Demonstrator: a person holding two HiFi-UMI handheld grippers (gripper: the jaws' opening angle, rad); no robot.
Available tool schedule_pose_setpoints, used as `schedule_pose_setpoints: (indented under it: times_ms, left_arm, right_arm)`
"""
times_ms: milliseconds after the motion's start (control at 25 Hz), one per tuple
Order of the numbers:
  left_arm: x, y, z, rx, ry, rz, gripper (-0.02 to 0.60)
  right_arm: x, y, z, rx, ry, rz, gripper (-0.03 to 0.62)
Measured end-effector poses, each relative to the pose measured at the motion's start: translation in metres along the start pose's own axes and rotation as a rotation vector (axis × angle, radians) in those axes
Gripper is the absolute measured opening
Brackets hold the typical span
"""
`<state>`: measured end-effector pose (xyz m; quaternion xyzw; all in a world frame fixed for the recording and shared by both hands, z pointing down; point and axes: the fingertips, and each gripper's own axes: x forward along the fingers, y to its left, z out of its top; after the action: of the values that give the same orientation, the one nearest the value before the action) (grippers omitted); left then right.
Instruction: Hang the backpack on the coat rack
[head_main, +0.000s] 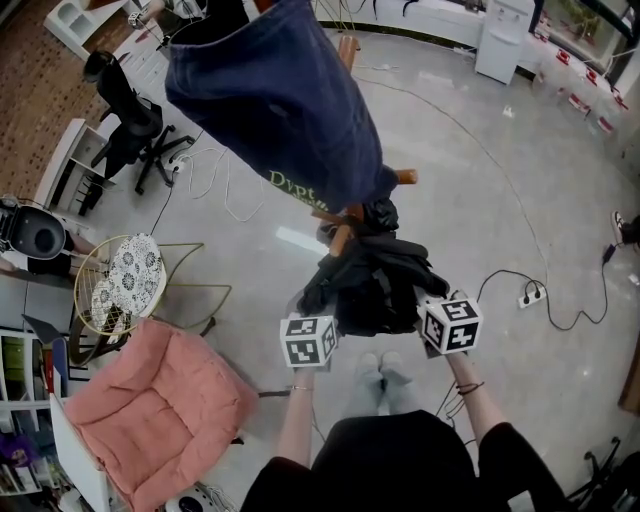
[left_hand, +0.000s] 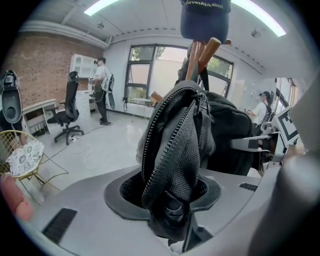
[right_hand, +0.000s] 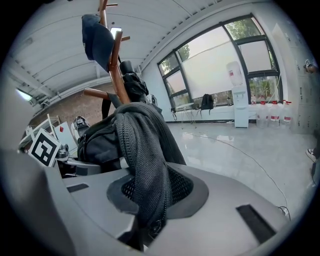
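Black mesh edged with a zipper fills the nearest ground: the left gripper (left_hand: 172, 220) and the right gripper (right_hand: 150, 225) each pinch a fold of the backpack (head_main: 375, 285) between their jaws, and nothing of the bag's inside shows. Its dark body sits just beyond and between the two grippers, pressed up against the lower pegs of the wooden coat rack (head_main: 342, 238) above the pale floor (head_main: 480, 200). Higher on the rack hangs a navy cap (left_hand: 205, 17) — its light lettering reads only partly, something like "development".
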<state>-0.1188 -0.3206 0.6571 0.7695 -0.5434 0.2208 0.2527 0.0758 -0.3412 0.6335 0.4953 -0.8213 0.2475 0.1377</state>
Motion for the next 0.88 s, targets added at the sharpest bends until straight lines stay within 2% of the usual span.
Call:
schedule_pose_setpoints:
  times_ms: [240, 360, 560, 720, 880]
  left_arm:
    - [0.001, 0.001, -0.001, -0.024, -0.006, 0.032, 0.186]
    - [0.0, 0.0, -0.001, -0.046, -0.011, 0.046, 0.232]
    - [-0.008, 0.0, -0.002, -0.078, -0.038, 0.074, 0.315]
    - [-0.021, -0.001, 0.0, -0.088, -0.053, 0.099, 0.318]
    - [-0.04, 0.011, 0.001, -0.101, -0.078, 0.123, 0.318]
  right_arm:
    - [0.002, -0.001, -0.002, 0.044, 0.031, -0.001, 0.095]
    - [0.003, 0.003, -0.001, 0.065, 0.043, 0.035, 0.17]
    - [-0.004, 0.006, 0.003, 0.037, 0.026, 0.032, 0.213]
    - [-0.018, 0.006, 0.009, 0.038, 0.005, 0.038, 0.219]
    - [-0.03, 0.028, 0.012, 0.026, -0.018, 0.106, 0.219]
